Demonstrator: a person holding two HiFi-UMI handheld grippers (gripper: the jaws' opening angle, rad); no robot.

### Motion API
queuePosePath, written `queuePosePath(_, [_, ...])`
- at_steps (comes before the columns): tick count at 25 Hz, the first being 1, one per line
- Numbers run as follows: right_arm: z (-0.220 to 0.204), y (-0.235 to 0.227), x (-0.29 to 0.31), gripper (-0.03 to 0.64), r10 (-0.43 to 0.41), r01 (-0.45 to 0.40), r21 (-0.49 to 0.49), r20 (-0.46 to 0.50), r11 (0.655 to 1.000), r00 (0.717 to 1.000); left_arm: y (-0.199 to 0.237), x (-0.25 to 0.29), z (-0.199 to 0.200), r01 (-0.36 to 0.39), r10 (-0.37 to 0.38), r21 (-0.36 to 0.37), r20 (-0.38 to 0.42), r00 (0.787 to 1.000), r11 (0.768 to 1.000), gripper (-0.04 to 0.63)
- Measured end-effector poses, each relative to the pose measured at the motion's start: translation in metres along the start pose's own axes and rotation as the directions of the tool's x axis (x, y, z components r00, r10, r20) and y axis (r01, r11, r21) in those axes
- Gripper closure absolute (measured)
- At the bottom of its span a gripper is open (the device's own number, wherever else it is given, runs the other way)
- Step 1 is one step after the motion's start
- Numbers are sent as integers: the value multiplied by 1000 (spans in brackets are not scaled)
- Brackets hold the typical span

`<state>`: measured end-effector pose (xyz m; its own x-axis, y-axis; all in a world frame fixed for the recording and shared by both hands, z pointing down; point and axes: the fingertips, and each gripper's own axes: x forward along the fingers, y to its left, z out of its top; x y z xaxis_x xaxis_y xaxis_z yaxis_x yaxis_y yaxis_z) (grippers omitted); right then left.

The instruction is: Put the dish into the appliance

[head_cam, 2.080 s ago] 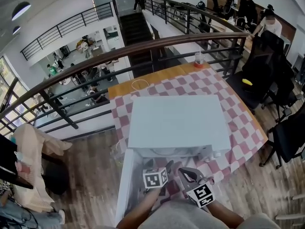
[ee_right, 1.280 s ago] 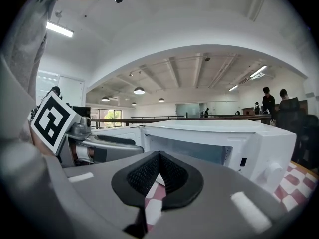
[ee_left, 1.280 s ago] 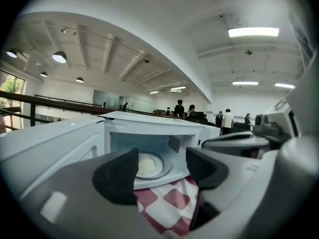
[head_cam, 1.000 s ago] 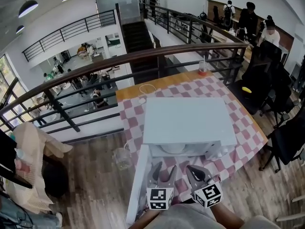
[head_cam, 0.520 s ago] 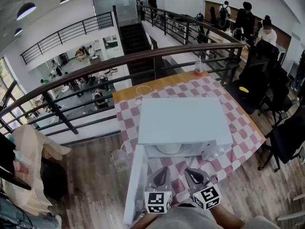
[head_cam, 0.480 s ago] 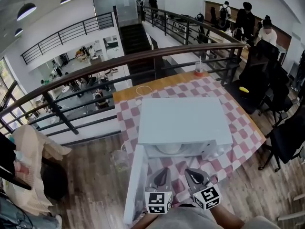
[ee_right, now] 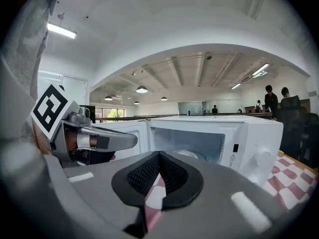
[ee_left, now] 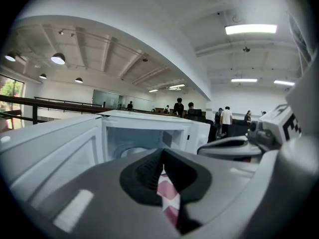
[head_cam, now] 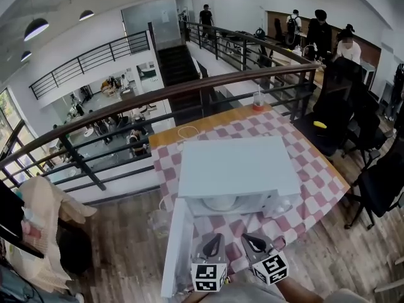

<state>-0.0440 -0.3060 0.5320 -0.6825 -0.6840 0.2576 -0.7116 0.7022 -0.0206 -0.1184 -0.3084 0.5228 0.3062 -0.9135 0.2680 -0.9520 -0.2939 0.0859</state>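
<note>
Left gripper [ee_left: 162, 158] — jaws pressed together, nothing in them. Right gripper [ee_right: 159, 156] just beside it, jaws likewise together, empty. Ahead of both: white microwave [head_cam: 237, 166], door [head_cam: 173, 248] swung open to their left. Dish [head_cam: 221, 202] sits inside the cavity — apart from both.

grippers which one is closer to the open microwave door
The left gripper, next to the swung-out door; the right gripper is on its far side.
</note>
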Motion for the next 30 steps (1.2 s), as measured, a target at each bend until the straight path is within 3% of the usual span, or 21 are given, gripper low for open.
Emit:
queuePosePath(17, [-32,23,-102,621,-36,36,-10,-2,999,999,-65,-67,-24,-11,11,-25,8,1000,1000,584])
queuePosePath(30, [-95,80,-242,621,-36,36,-9,6,999,999,-154,-190,-95,-57,57,-41,11,998,998,584])
